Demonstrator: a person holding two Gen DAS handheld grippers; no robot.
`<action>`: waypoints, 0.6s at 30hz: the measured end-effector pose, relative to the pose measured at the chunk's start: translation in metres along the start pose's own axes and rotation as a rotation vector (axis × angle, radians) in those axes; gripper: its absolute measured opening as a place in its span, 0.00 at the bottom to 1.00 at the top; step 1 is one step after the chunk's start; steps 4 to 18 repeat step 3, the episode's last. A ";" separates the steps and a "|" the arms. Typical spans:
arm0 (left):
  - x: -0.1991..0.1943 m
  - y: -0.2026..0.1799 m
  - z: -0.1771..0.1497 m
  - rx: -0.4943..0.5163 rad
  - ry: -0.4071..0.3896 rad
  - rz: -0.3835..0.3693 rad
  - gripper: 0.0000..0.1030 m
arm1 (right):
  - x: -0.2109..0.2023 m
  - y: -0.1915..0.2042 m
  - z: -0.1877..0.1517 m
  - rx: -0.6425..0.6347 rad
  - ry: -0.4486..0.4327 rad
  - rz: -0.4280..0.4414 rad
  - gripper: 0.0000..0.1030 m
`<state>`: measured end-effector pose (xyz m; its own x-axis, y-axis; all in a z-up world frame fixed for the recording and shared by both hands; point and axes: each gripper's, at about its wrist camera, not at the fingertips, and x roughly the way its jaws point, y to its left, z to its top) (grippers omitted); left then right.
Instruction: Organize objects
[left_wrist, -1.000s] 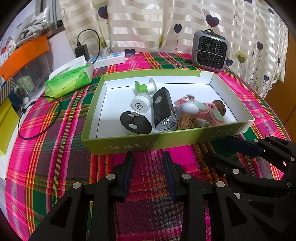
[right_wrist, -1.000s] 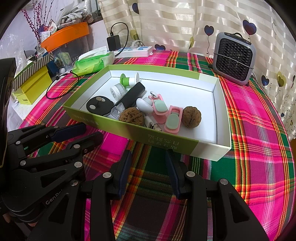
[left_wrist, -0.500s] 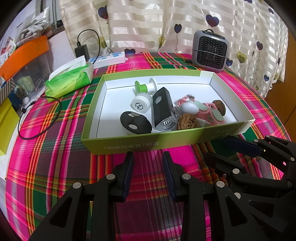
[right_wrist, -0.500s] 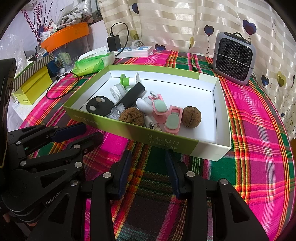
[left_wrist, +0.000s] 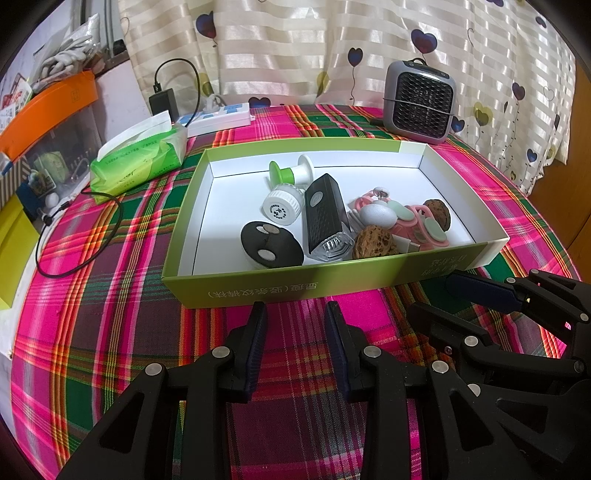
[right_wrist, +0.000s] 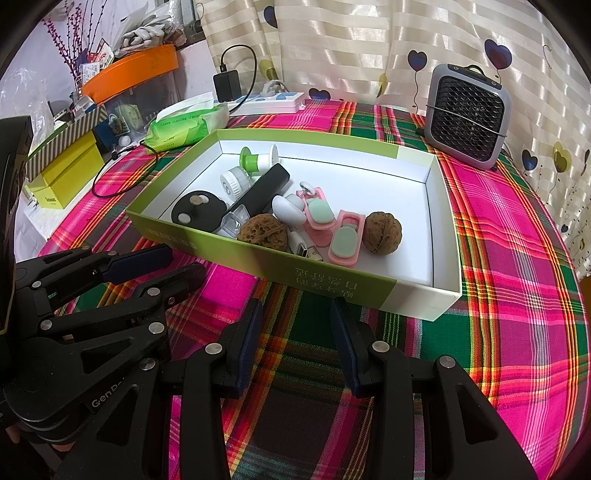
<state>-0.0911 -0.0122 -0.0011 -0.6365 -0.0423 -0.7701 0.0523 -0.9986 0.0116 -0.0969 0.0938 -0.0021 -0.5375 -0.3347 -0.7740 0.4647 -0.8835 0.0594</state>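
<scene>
Hovering short of the green box (left_wrist: 295, 288), the left gripper (left_wrist: 295, 314) and right gripper (right_wrist: 295, 310) are both standing parted and empty. Small items are lying clustered inside; whether sorting is starting or finishing is undetermined.

Green-walled white tray (left_wrist: 258, 286), small items clustered at its near-left part.

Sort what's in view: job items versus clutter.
Job: green box, walnuts, pink clips, black disc, white cap, green spool.
Clutter: heater, tissue pack, power strip, yellow box.
</scene>
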 end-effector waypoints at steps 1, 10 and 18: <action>0.000 0.000 0.000 0.000 0.000 0.000 0.29 | 0.000 0.000 0.000 0.000 0.000 0.000 0.38; 0.000 0.000 0.000 0.000 0.000 0.000 0.29 | 0.000 0.000 0.000 0.001 0.000 0.001 0.38; 0.000 0.000 0.000 0.000 0.000 0.000 0.29 | 0.000 0.000 0.000 0.001 0.000 0.001 0.38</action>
